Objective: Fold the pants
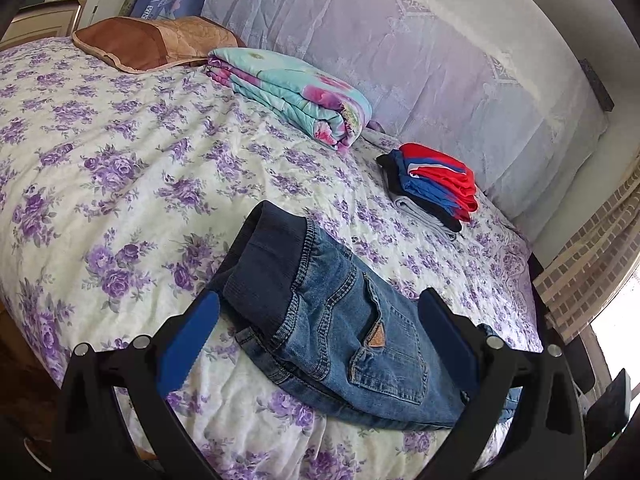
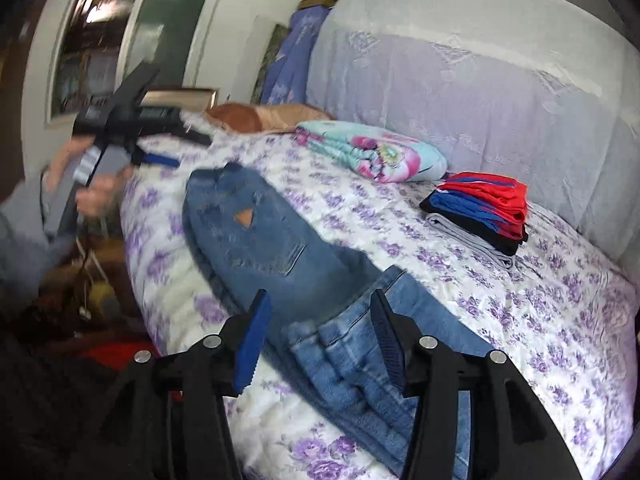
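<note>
A pair of blue jeans with a dark ribbed waistband lies folded on the flowered bedspread. My left gripper is open, its blue pads on either side of the jeans' waist end, just above the cloth. In the right wrist view the jeans run from the far bed edge toward me, with the leg hems bunched near the fingers. My right gripper is open over those hems, holding nothing. The left gripper shows at the far left, held in a hand.
A stack of folded red, blue, black and grey clothes lies at the right by the padded headboard. A folded turquoise floral quilt and a brown pillow lie further back. The bed edge drops off at the left.
</note>
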A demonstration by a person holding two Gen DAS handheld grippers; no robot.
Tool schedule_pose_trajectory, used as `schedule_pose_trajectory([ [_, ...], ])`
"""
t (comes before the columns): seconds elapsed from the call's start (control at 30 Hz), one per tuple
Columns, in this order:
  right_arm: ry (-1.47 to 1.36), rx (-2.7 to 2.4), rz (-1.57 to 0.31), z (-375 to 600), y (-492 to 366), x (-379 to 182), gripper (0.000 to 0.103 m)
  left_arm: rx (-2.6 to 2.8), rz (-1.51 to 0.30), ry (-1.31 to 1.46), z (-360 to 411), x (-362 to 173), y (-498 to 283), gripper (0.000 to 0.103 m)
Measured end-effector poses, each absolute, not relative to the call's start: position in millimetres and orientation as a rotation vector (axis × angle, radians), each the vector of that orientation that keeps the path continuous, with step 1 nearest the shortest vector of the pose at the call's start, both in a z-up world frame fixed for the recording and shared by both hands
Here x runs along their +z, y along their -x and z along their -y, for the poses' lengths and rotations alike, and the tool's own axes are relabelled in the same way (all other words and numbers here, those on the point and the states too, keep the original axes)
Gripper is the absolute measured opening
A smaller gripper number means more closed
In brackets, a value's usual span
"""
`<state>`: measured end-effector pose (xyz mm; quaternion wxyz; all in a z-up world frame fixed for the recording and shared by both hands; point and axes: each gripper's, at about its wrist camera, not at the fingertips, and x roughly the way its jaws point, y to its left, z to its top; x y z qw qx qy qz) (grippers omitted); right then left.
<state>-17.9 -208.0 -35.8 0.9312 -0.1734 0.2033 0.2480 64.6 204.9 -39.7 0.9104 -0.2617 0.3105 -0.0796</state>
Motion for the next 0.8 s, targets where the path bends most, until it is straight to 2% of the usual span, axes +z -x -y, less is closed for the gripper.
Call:
schedule_pose_trajectory([
  [0.1,0.262,0.332,-0.469,225,-25,-33,0.052,-0.171,-0.652,0.544,-204,-42,-66,0.097],
  [0.2,0.261,0.270,-0.580,222,-68,-62,0.052,-0.171,-0.653,0.534,-203,-42,-66,0.097],
  [0.33,0.276,0.284,-0.703,202,-100,-105,0.060,-0.163,-0.670,0.538,-204,-47,-70,0.097],
  [0.47,0.262,0.311,-0.703,206,-96,-100,0.059,-0.165,-0.687,0.551,-207,-53,-73,0.097],
  [0.6,0.191,0.327,-0.588,221,-63,-78,0.060,-0.157,-0.691,0.557,-210,-55,-74,0.097],
  [0.73,0.343,0.304,-0.531,211,-23,-77,0.065,-0.158,-0.693,0.570,-215,-58,-74,0.097],
  [0.8,0.438,0.277,-0.593,203,-23,-96,0.067,-0.158,-0.700,0.580,-216,-60,-75,0.097],
])
